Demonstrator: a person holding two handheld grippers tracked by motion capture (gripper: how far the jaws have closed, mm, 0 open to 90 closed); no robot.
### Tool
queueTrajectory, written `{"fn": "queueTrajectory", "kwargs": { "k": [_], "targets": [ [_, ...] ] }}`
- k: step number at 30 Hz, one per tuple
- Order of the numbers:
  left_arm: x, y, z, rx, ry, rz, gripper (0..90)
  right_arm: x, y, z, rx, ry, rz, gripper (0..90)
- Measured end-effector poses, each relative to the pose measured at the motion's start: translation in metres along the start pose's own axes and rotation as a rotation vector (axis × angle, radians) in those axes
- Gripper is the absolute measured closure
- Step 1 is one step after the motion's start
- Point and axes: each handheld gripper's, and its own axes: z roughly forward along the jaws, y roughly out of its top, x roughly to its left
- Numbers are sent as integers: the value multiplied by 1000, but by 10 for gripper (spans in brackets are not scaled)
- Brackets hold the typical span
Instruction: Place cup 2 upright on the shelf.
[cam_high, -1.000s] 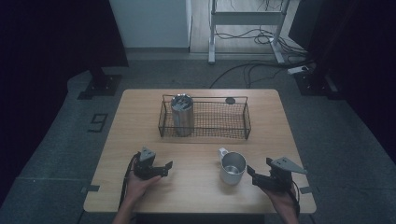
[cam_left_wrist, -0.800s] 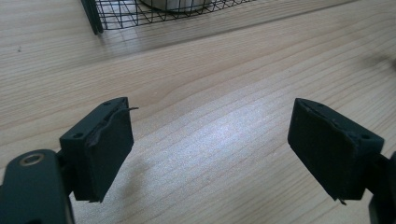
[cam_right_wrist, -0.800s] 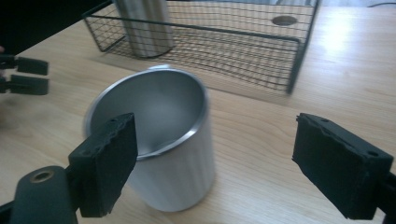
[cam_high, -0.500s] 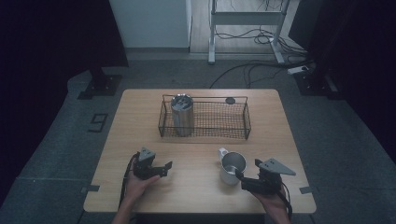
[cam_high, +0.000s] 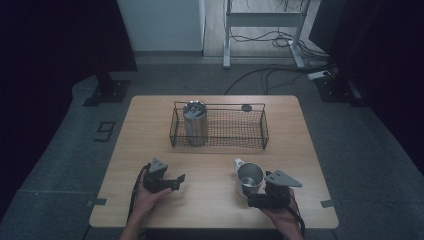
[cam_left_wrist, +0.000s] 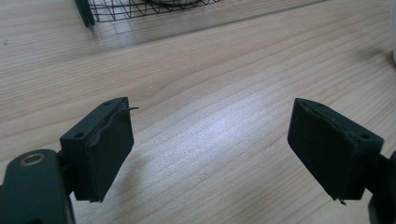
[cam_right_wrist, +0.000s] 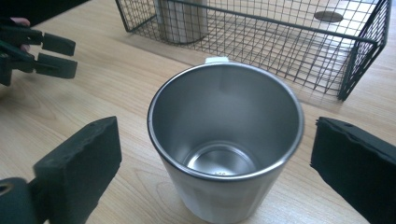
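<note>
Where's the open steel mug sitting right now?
In the high view, the open steel mug stands upright on the wooden table, front right, just before the black wire basket; the right gripper has its open jaws flanking it.

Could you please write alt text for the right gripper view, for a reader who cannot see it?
An empty steel mug stands upright on the wooden table between the right gripper's open black jaws, untouched. Behind it sits a wire basket holding a metal tumbler.
</note>
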Motion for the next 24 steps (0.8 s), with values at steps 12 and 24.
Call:
{"fn": "queueTrajectory", "kwargs": {
  "k": [12, 24],
  "targets": [
    [-1, 0, 2, 10, -11, 4, 145, 7, -1, 19, 30, -65, -35, 0],
    [-4, 0, 3, 14, -16, 9, 145, 5, -6, 50, 79, -95, -47, 32]
  ]
}}
